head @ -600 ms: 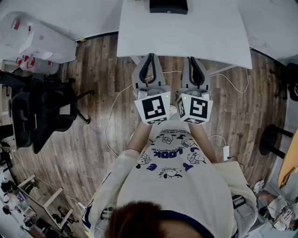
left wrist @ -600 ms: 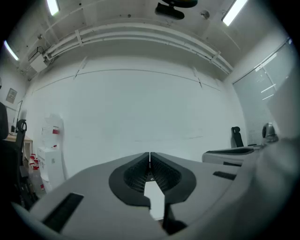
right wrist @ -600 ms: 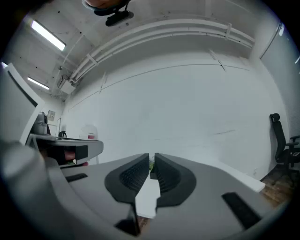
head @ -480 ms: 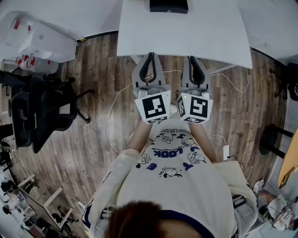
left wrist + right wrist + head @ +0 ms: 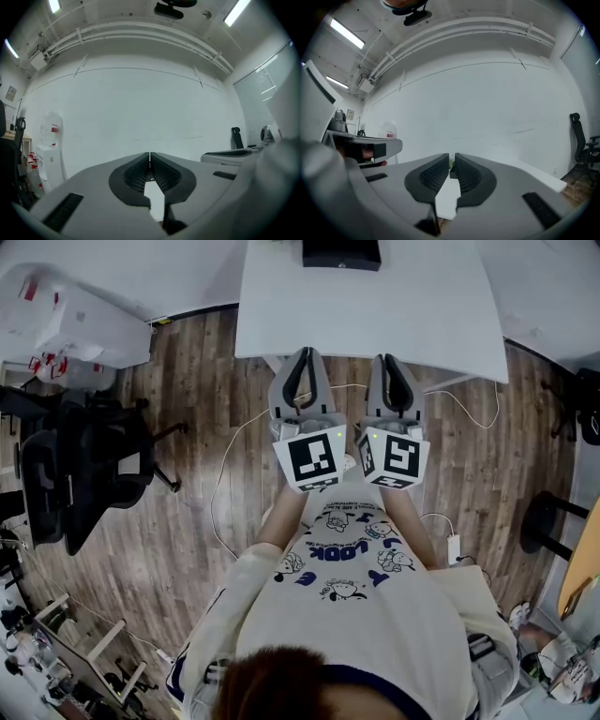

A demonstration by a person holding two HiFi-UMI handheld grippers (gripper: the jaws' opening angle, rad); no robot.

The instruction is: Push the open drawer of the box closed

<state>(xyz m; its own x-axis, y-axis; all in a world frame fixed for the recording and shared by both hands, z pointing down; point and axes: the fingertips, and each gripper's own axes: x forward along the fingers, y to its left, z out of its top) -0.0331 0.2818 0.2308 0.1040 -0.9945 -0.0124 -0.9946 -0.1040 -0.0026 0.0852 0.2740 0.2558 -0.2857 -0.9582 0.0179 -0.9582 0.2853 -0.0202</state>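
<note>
Left tool [image 5: 299, 357]: held close to the body over the wood floor [image 5: 187, 521], jaws pressed together, empty.
Right tool [image 5: 395, 362]: just beside the left, jaws together save a hairline slit, empty.
Counter [image 5: 375, 315]: white, beyond both tools, untouched.
Box [image 5: 341, 252]: dark, at the counter's far edge, partly cut off by the frame; drawer not discernible.
Change: almost none. Both tools sit where they were half a second ago, well apart from the box.
Judgement: the approach has not begun, so the whole push remains to do.
</note>
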